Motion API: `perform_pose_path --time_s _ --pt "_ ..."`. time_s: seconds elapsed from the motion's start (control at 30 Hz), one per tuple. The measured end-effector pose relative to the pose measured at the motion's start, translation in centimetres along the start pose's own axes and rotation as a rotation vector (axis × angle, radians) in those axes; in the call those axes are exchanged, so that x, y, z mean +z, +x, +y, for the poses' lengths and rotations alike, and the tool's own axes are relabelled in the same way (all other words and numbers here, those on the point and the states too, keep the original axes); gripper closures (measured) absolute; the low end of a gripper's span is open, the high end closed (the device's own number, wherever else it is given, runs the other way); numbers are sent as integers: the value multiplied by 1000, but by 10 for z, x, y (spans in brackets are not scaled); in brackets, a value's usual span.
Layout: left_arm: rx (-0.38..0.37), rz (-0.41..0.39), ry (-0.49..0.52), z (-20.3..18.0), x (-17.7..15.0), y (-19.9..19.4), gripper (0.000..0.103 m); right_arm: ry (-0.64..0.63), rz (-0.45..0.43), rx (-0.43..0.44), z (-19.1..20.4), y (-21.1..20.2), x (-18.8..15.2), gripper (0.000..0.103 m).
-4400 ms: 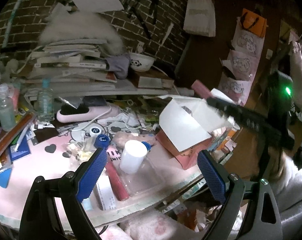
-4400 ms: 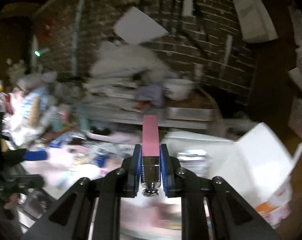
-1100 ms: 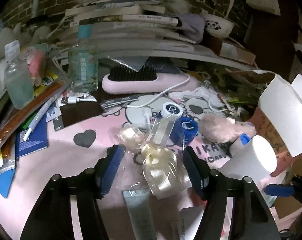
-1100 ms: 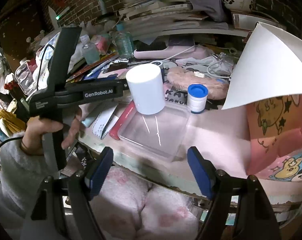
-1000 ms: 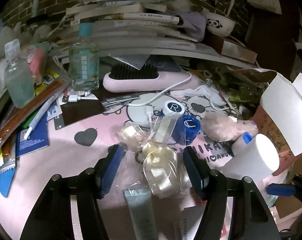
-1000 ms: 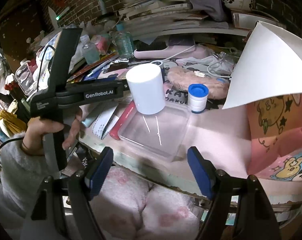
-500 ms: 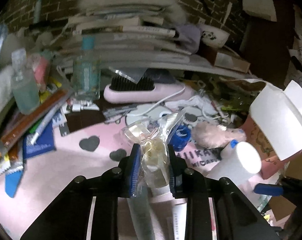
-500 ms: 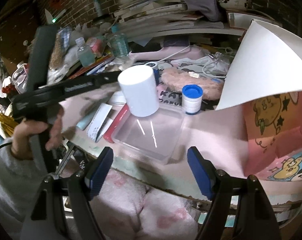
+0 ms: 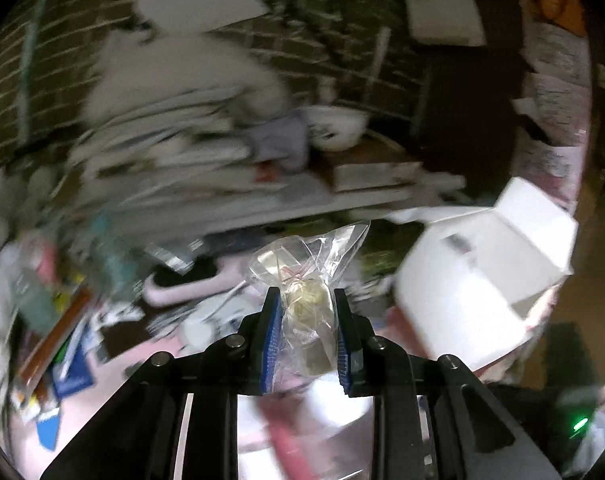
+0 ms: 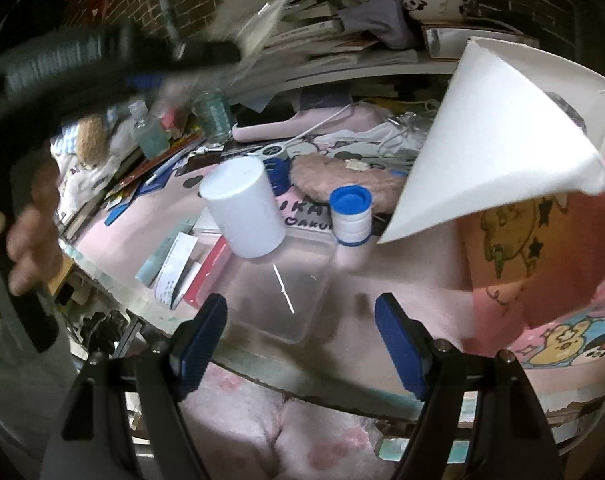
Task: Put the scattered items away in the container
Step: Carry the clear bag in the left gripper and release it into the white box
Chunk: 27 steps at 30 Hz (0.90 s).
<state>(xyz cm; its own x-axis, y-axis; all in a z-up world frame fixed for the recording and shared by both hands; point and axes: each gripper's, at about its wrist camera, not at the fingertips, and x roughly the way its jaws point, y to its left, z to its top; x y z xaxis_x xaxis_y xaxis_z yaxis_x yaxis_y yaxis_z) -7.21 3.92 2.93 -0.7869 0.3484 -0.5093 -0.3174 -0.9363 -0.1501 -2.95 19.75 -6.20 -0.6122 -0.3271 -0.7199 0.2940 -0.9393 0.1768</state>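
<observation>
Cellophane bag (image 9: 305, 280) with a cream ribbon bow sits clamped between the left gripper (image 9: 304, 322) pads, lifted above the pink desk. At two o'clock stands the white-flapped box (image 9: 474, 264). Right gripper (image 10: 300, 336) hangs spread wide over the clear tray (image 10: 282, 296), holding nothing.

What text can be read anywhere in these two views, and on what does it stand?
"IKA": pink mat, cut off by the blue-capped jar.
"AKU": same mat, the line below, also partial.
Too small or blurred to read: white slip, book spines, bottle label.
Left wrist view: motion-blurred, nothing readable.
</observation>
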Motion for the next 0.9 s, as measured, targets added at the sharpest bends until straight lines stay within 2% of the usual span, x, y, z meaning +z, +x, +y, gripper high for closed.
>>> perform_pose_path --time_s 0.13,0.2,0.33,0.5,0.6,0.77,0.83,0.9 --pt "-131 15 70 -37 24 4 84 42 0 -27 -10 0 0 29" --pt "-242 47 103 -59 36 10 84 70 6 -19 -17 0 0 29" --pt "-352 122 158 -95 51 27 84 86 4 -41 -25 -2 -4 29" --pt "-407 279 215 -130 51 62 84 102 10 -30 -30 -1 -6 29" --pt "-413 361 254 -145 48 79 84 106 13 -28 -31 0 -6 29" --pt "-393 422 279 -156 45 92 82 142 18 -14 -38 1 -7 29" --pt "-393 443 271 -154 46 94 68 143 17 -14 -40 1 -7 29" --pt "-392 418 255 -150 49 92 23 159 16 -2 -41 1 -8 29"
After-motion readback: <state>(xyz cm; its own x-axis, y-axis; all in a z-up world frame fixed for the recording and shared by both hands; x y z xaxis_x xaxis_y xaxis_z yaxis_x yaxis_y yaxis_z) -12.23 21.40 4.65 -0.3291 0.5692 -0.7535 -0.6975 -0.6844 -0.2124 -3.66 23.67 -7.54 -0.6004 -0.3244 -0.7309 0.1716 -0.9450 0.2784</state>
